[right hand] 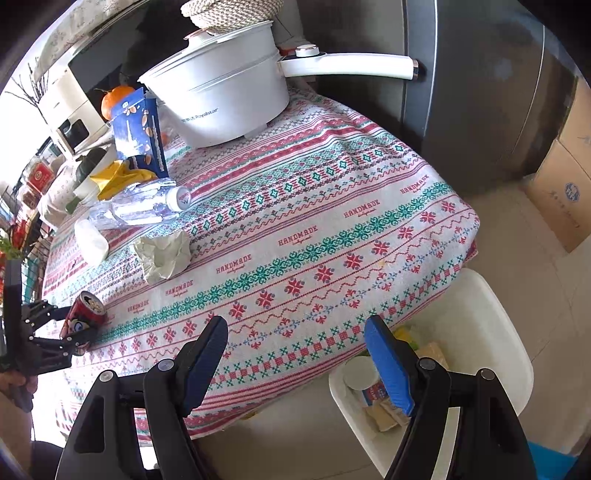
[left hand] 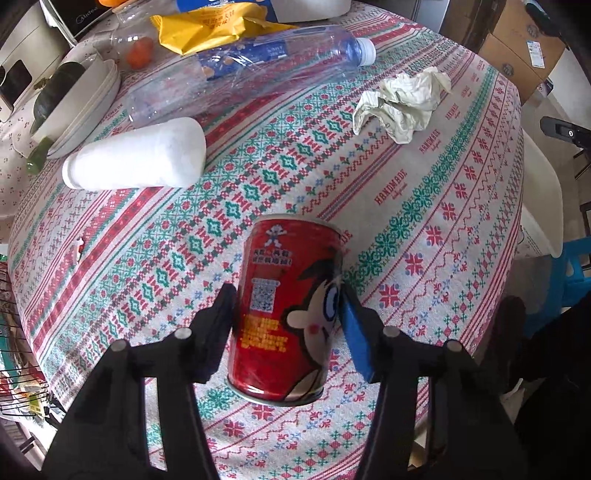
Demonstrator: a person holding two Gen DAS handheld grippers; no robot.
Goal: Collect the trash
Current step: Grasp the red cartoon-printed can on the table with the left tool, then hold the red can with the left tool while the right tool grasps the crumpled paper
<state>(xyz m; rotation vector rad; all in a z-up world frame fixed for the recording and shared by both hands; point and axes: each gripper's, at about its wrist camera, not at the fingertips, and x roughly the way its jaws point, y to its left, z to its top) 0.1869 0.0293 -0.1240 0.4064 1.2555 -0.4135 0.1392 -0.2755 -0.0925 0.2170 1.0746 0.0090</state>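
The left gripper (left hand: 288, 295) pointed steeply down at the bench (left hand: 424, 229), its jaws set on either side of a red can (left hand: 288, 314) with a cartoon face. The can stood on the patterned cloth at about 6 o'clock in the left wrist view. Both pads sat right at the can's sides; whether they actually pressed on it could not be told.

Up at 10 o'clock from the can lay a white cup (left hand: 140, 155) on its side. Beyond it, toward 12 o'clock, a clear plastic bottle (left hand: 240, 77) lay flat, with a yellow wrapper (left hand: 207, 29) just behind it. A crumpled paper (left hand: 402, 99) sat at roughly 1 o'clock, apart from the bottle.

The right gripper (right hand: 295, 358) hung over the bench's near edge with its jaws standing wide and nothing between them. In its view the can appeared at 9 o'clock with the left gripper around it. A white bin (right hand: 480, 332) stood on the floor at 4 o'clock, beside the bench, with some discarded packaging inside. A white pot (right hand: 221, 96) with a long handle stood at the bench's far end, near 12 o'clock.
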